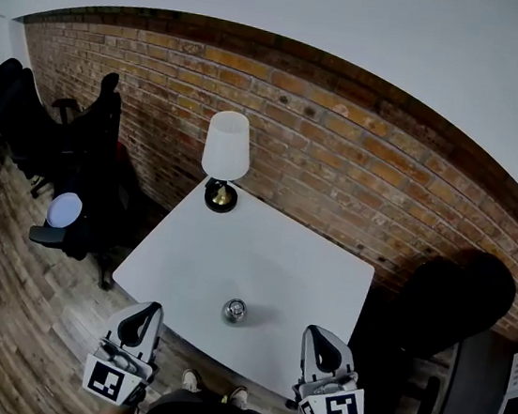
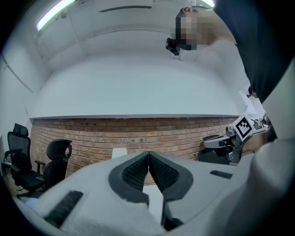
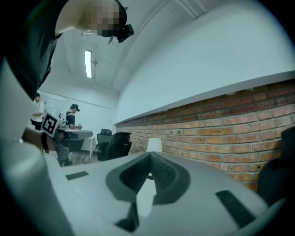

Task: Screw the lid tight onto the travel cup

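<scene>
The surface (image 1: pixel 271 260) is white, the travel cup (image 1: pixel 235 311) silvery, the lamp (image 1: pixel 227 147) white-shaded on a black base, the brick wall (image 1: pixel 341 155) red-brown. The left hand-held gripper (image 1: pixel 145 309) and right hand-held gripper (image 1: pixel 315 333) are grey with black-and-white square markers.

Fairly bright, cool, even overhead light. Left gripper view: ceiling tube (image 2: pixel 55 13) blows out. Right gripper view: second tube (image 3: pixel 88 63) glares too. Both gripper views vignette black at the corners. Head view has heavy fisheye, so the brick wall (image 1: pixel 341 155) bows. White surface (image 1: pixel 259 277) evenly lit. Black office chairs (image 1: pixel 69 143) far left lose detail.
</scene>
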`<state>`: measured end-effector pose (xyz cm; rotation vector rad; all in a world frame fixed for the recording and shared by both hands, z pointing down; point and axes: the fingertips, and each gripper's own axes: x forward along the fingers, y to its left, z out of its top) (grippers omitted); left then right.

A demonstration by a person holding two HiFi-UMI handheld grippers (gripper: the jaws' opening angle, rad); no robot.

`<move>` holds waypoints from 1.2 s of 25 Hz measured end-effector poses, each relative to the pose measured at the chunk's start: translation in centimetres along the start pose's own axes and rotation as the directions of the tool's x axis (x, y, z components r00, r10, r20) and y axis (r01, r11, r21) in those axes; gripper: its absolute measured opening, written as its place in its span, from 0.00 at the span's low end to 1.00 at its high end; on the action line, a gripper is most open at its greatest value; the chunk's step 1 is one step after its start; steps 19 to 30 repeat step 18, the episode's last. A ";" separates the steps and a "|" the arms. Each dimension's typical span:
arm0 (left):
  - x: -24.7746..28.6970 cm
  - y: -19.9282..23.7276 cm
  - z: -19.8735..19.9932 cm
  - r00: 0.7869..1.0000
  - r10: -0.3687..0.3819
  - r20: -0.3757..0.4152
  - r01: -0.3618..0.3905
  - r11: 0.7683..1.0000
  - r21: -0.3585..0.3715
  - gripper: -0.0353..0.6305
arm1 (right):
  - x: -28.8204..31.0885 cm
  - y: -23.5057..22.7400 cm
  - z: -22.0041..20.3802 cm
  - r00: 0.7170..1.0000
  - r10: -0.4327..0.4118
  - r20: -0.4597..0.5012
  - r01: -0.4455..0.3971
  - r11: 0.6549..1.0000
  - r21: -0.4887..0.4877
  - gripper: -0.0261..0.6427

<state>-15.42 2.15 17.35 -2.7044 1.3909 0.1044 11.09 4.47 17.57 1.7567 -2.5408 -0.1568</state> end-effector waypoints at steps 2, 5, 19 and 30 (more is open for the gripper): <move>0.0 -0.1 -0.2 1.000 -0.011 -0.002 0.011 1.000 -0.006 0.09 | 0.0 0.5 -0.1 1.000 0.002 -0.004 -0.002 1.000 -0.004 0.06; -0.1 0.1 -0.5 1.000 -0.018 -0.008 0.018 1.000 -0.008 0.09 | 0.0 1.1 -0.1 1.000 0.004 -0.005 -0.004 1.000 -0.009 0.06; -1.0 -0.2 -0.7 1.000 -0.025 -0.008 0.025 1.000 -0.018 0.09 | -0.7 2.2 -0.1 1.000 0.013 -0.003 -0.013 1.000 -0.012 0.06; -1.0 -0.2 -0.7 1.000 -0.025 -0.008 0.025 1.000 -0.018 0.09 | -0.7 2.2 -0.1 1.000 0.013 -0.003 -0.013 1.000 -0.012 0.06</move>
